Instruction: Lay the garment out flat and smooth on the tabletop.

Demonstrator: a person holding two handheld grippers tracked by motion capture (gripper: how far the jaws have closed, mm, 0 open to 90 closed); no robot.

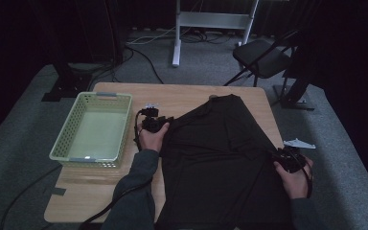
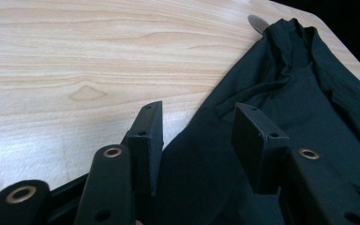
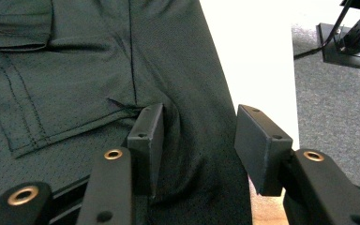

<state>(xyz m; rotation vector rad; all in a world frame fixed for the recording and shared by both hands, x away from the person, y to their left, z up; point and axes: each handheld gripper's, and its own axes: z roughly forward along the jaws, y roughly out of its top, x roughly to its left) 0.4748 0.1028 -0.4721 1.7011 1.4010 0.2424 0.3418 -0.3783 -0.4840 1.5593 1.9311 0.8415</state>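
While the black garment [image 1: 220,158] was spread across the wooden table [image 1: 182,93], the left gripper [image 2: 197,136] was held open over its edge and the right gripper [image 3: 194,136] open over its hem.

The high view looks forward and down over the whole surface [image 1: 100,191]. Each gripper view rides low and close, facing along its tongs; all three share the dark garment [image 1: 220,158].
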